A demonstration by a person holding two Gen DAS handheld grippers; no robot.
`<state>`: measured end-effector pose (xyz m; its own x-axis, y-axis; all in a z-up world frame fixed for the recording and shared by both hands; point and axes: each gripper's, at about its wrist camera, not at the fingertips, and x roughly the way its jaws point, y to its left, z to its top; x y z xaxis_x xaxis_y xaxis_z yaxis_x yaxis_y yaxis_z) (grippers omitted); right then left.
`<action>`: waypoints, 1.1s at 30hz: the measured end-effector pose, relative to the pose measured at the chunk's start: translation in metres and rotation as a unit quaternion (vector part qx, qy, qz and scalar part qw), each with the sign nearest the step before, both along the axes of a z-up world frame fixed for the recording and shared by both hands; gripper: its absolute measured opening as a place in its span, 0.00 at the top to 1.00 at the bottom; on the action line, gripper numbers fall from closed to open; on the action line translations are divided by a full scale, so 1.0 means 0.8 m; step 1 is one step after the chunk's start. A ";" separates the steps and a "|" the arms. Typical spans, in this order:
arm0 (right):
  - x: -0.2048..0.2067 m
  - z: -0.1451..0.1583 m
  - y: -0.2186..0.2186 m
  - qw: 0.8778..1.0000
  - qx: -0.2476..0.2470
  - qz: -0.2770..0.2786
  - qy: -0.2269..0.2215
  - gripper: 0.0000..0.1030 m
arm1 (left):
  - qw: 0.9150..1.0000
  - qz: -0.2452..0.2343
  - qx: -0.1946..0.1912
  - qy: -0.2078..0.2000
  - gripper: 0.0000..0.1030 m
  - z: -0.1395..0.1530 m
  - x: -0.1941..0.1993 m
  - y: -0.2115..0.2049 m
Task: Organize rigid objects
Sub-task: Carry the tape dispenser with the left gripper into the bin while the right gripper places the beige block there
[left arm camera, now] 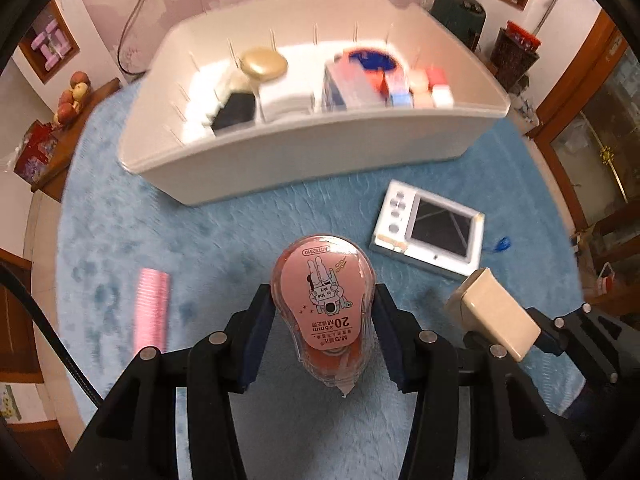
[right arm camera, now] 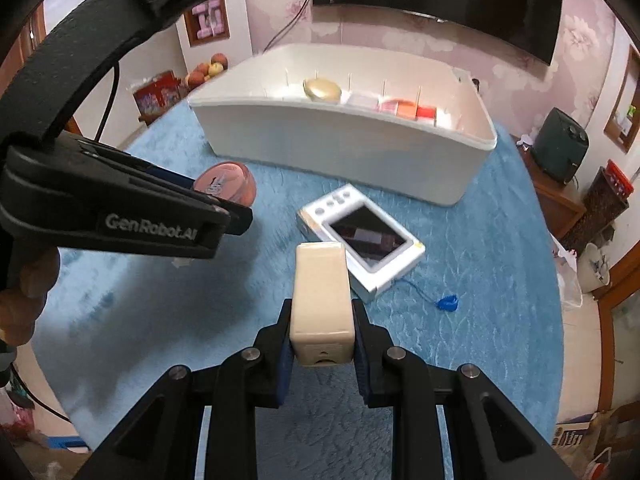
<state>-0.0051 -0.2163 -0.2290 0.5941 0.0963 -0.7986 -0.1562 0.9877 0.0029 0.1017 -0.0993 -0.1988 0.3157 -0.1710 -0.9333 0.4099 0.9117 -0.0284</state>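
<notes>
Jaws of both handheld grippers pinch cargo above a bench draped in blue cloth. At left, the left gripper clamps a pink correction tape dispenser by its flat sides, label up and nose toward the camera, apparently so it can be carried level to the white organizer bin ahead. Its clear shell shows an orange reel beneath a cartoon label printed with "20M x 5mm". The right gripper squeezes a cream rectangular block, smooth and rigid, lengthwise between its pads, pointed at the same bin. Inside the bin, slim dividers separate a gold oval case, a dark block and small coloured boxes. Not yet sorted, a white handheld game console and a pink comb lie on the cloth nearby.
</notes>
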 end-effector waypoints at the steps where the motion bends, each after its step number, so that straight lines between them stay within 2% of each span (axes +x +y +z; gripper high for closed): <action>1: 0.000 0.009 0.001 1.000 0.004 -0.002 -0.004 0.75 | 1.000 -0.001 -0.003 -0.004 0.49 0.009 -0.003 0.001; 5: 0.002 0.048 0.002 0.999 0.025 -0.012 -0.026 0.75 | 0.999 -0.011 -0.013 -0.032 0.49 0.060 0.002 0.005; 13: 0.032 0.136 -0.001 0.995 0.033 -0.042 -0.087 0.75 | 0.995 -0.026 -0.034 -0.095 0.49 0.160 0.048 0.002; 19: 0.090 0.198 -0.033 0.988 0.050 -0.094 -0.115 0.75 | 0.989 -0.035 -0.040 -0.136 0.49 0.197 0.103 -0.015; 23: 0.147 0.222 -0.056 0.982 0.040 -0.142 -0.117 0.75 | 0.989 -0.035 -0.038 -0.139 0.49 0.194 0.145 -0.025; 26: 0.192 0.222 -0.069 0.978 0.026 -0.175 -0.108 0.75 | 0.990 -0.034 -0.030 -0.131 0.49 0.178 0.178 -0.034; 33: 0.279 0.161 -0.087 0.976 -0.004 -0.214 -0.047 0.75 | 0.994 -0.045 -0.006 -0.097 0.49 0.104 0.243 -0.059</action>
<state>0.2181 -0.2863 -0.1004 0.6489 -0.1820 -0.7388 0.2704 0.9627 0.0004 0.2958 -0.1463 -0.1155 0.4718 -0.2170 -0.8546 0.4892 0.8708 0.0490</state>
